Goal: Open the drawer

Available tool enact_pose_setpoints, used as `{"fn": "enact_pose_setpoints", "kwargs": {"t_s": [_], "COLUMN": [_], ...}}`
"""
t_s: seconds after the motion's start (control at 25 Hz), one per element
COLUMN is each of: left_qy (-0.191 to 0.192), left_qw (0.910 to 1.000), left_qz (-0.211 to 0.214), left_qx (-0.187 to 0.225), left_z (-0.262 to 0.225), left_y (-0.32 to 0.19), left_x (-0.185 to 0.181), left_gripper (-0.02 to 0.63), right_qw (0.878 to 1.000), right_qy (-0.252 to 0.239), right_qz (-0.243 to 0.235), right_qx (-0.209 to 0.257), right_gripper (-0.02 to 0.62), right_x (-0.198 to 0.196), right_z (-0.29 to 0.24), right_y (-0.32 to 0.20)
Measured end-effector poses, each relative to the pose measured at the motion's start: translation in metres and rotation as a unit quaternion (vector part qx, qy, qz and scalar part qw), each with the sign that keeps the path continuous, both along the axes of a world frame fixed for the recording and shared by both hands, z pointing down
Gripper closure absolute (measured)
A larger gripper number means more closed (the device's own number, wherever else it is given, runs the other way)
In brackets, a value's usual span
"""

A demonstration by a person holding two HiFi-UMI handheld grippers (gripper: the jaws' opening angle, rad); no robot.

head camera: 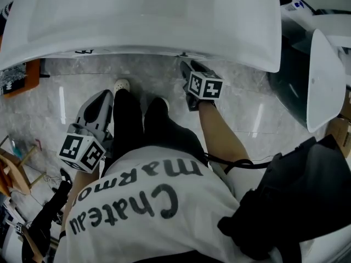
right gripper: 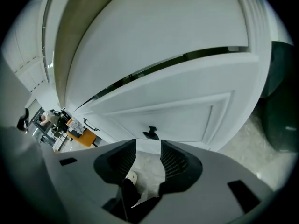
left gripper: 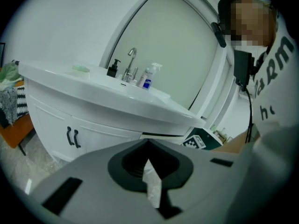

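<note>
White panelled drawer [right gripper: 177, 111], black handle [right gripper: 150, 133], under basin, upright.

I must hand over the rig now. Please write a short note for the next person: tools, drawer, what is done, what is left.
Left tool: shut, empty.
Right tool: open, empty, lined up on the black handle of the drawer, not touching it.
Drawer looks closed.
Done: nothing beyond lining up.
Left: close on the handle, pull the drawer out.
</note>
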State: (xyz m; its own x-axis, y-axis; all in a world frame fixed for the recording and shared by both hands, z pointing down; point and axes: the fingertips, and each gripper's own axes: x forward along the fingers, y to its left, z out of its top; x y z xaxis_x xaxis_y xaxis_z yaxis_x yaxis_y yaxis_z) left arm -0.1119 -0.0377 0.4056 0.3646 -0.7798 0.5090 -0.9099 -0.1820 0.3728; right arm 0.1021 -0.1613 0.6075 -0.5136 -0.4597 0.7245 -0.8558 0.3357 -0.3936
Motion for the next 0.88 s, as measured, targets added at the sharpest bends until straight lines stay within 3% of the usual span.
{"fn": "enact_pose_setpoints", "kwargs": {"t_s": [0.4,0.6,0.88], "left_qy": [-0.028,-0.030,-0.029], "left_qw": [0.9991,0.9986,0.9993], "left_qz": [-0.027,-0.036,-0.016], "left_qx": [-0.015,-0.023,-0.018], "left_z": [0.006,0.011,0.015], "left_y": [0.027,0.036,0.030], "left_x": [-0.032,-0.044,-0.043], "left_gripper": [0.598,0.598,0.598], "right_qw": [0.999,0.998,0.998], "right_qy": [0.035,0.049,0.062], "right_qz": [0.038,0.039,0.017], "right_qx": [-0.012,-0.006,-0.012], "right_gripper": [0.420,0.446,0.454], "right_x": [-0.009,-0.016,-0.021], "right_z": [0.026,0.026,0.030], "right_y": [-0.026,-0.030,-0.031]}}
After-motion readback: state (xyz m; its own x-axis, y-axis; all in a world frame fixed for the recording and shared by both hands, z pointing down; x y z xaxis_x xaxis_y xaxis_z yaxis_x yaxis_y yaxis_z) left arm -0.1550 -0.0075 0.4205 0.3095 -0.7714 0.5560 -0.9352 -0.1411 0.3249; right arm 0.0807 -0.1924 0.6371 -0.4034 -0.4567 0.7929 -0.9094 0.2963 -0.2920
